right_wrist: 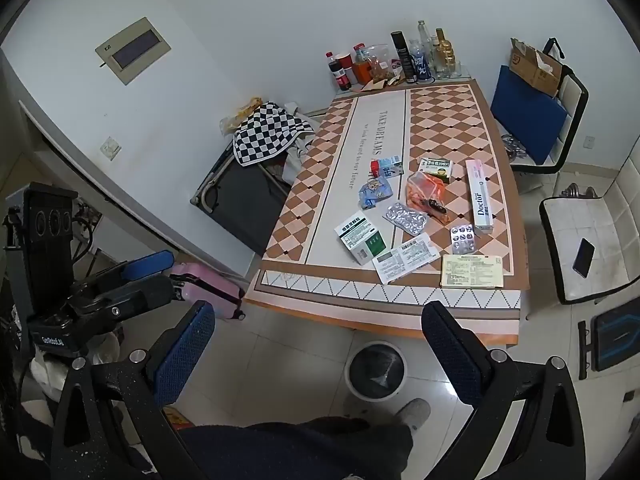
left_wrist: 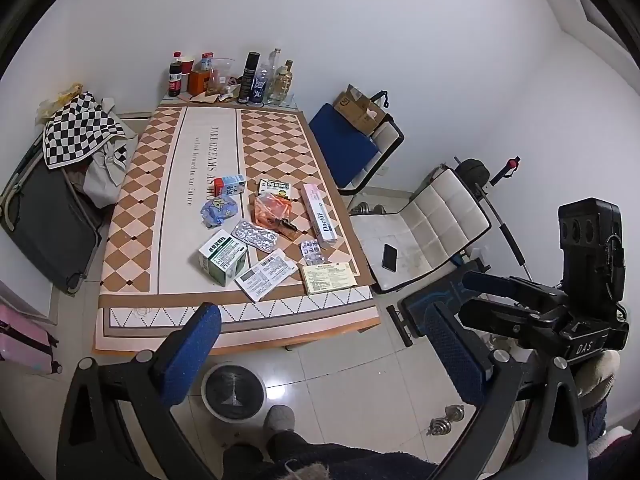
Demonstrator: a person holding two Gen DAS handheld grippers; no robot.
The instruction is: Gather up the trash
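Trash lies on the near half of the patterned table (left_wrist: 132, 240) (right_wrist: 320, 184): a green-white medicine box (left_wrist: 223, 258) (right_wrist: 362, 238), blister packs (left_wrist: 256, 236) (right_wrist: 405, 218), an orange plastic bag (left_wrist: 272, 208) (right_wrist: 424, 188), a long "Doctor" box (left_wrist: 320, 214) (right_wrist: 482, 196), a blue wrapper (left_wrist: 219, 210) (right_wrist: 374, 192) and paper leaflets (left_wrist: 266, 274) (right_wrist: 406, 260). A bin (left_wrist: 232, 419) (right_wrist: 374, 397) with a black liner stands on the floor below the table's front edge. My left gripper (left_wrist: 326, 344) (right_wrist: 172, 272) and right gripper (right_wrist: 320, 340) (left_wrist: 468, 296) hover open and empty, short of the table.
Bottles and a red cup (left_wrist: 187, 67) crowd the table's far end. A phone (left_wrist: 389, 257) lies on a white chair at the right. A dark open suitcase (left_wrist: 44, 216) stands left of the table, a pink one (right_wrist: 208, 284) nearby. A dumbbell (left_wrist: 446, 420) and a person's slippered foot (left_wrist: 280, 420) are on the floor.
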